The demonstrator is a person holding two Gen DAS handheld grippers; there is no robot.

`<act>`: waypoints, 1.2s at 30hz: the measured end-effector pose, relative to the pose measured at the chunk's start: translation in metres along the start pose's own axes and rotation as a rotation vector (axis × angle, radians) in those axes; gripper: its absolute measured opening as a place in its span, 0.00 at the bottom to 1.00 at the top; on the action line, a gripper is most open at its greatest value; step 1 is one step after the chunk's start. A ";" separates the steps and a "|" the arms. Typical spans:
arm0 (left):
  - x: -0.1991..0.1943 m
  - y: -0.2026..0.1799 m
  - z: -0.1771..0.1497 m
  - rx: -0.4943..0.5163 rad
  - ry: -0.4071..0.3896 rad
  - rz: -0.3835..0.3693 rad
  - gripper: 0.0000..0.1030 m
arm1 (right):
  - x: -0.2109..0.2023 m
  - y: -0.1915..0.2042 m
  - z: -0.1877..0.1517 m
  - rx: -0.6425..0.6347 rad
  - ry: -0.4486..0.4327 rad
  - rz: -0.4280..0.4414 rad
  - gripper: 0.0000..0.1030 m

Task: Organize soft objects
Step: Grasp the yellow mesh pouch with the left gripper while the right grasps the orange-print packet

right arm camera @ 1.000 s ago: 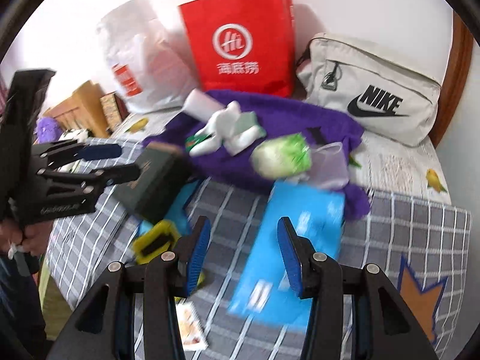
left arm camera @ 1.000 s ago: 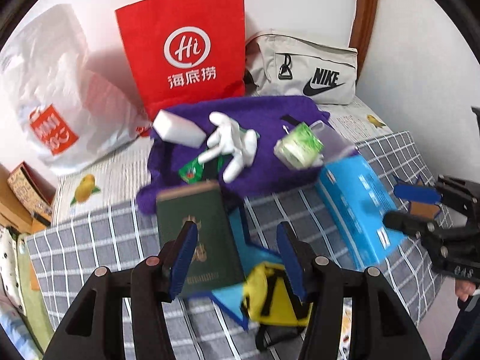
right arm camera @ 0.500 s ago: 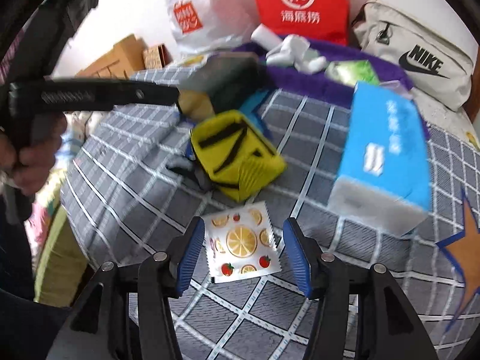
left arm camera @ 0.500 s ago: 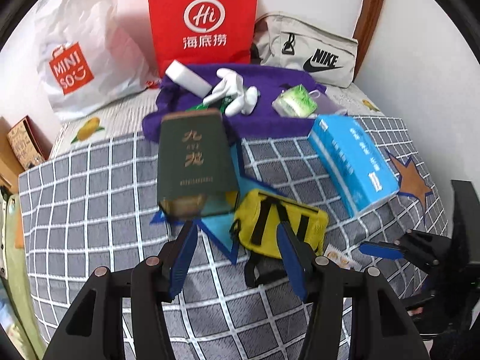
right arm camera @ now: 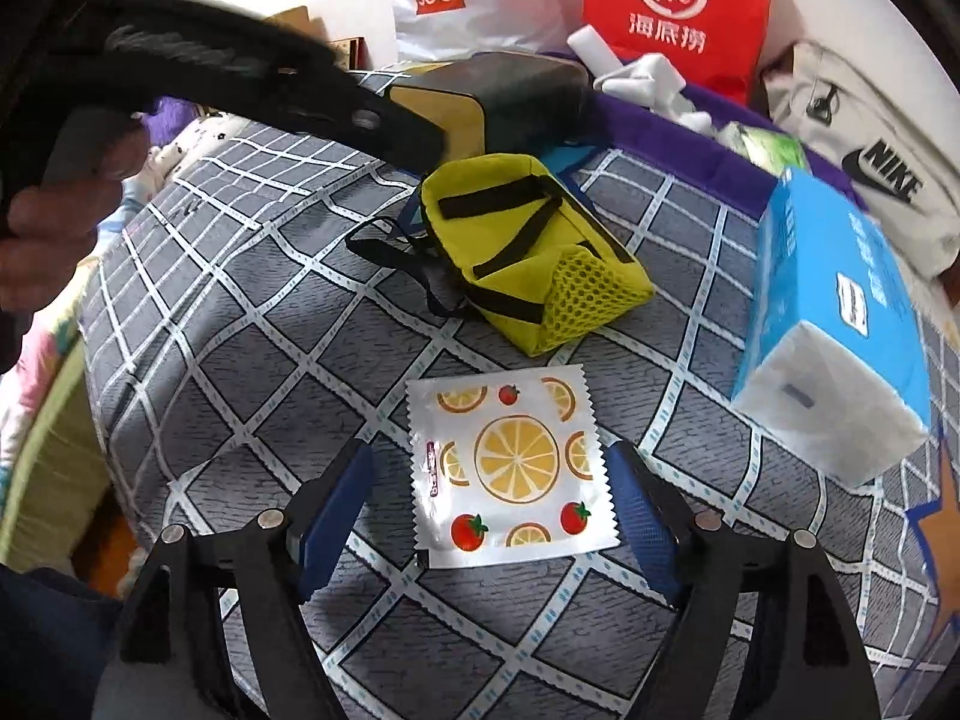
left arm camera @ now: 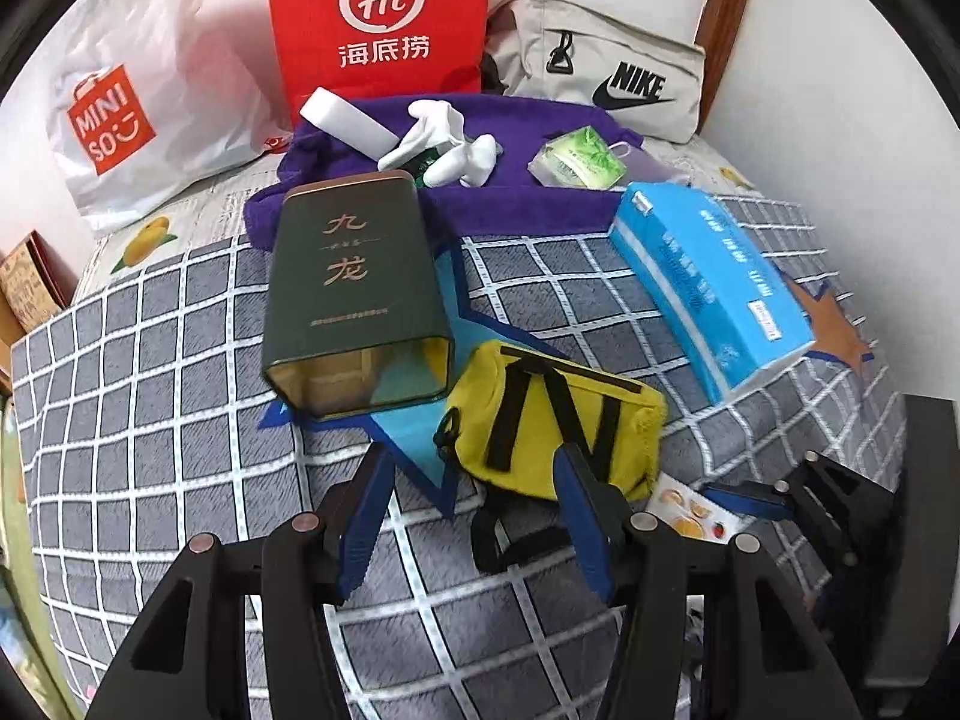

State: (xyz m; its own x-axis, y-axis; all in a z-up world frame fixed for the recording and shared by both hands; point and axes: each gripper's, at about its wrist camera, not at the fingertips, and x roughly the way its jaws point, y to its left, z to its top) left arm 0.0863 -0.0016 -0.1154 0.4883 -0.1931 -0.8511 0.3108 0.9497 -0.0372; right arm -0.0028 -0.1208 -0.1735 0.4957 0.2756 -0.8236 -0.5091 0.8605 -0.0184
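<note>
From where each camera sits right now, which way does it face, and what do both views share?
Left wrist: behind the open left gripper, facing the wall across the bed; green tin ahead, right gripper at lower right.
Right wrist: behind the open right gripper, looking down at the fruit-print packet between its jaws; the person's left hand at left.
Shared: yellow bag, blue tissue pack, red bag.
</note>
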 end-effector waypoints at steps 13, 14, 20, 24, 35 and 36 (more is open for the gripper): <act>0.027 -0.010 0.001 0.034 -0.030 -0.005 0.36 | -0.010 -0.018 0.000 0.069 0.002 -0.067 0.38; 0.028 -0.010 0.001 0.038 -0.034 0.003 0.29 | -0.010 -0.018 0.001 0.068 0.004 -0.077 0.38; 0.028 -0.005 0.003 0.037 -0.046 -0.010 0.17 | -0.021 -0.025 0.001 0.092 0.014 -0.136 0.38; 0.022 -0.003 0.002 0.035 -0.048 -0.021 0.15 | -0.031 -0.035 0.002 0.113 0.002 -0.170 0.38; -0.003 0.004 -0.015 0.014 -0.047 -0.022 0.13 | -0.057 -0.060 0.001 0.197 -0.044 -0.227 0.38; -0.002 0.002 -0.017 0.018 -0.039 -0.019 0.13 | -0.059 -0.061 0.001 0.204 -0.050 -0.224 0.38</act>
State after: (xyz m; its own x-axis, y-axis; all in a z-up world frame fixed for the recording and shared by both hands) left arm 0.0718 0.0055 -0.1227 0.5136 -0.2208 -0.8292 0.3351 0.9412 -0.0431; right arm -0.0001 -0.1893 -0.1233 0.6162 0.0852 -0.7829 -0.2334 0.9692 -0.0783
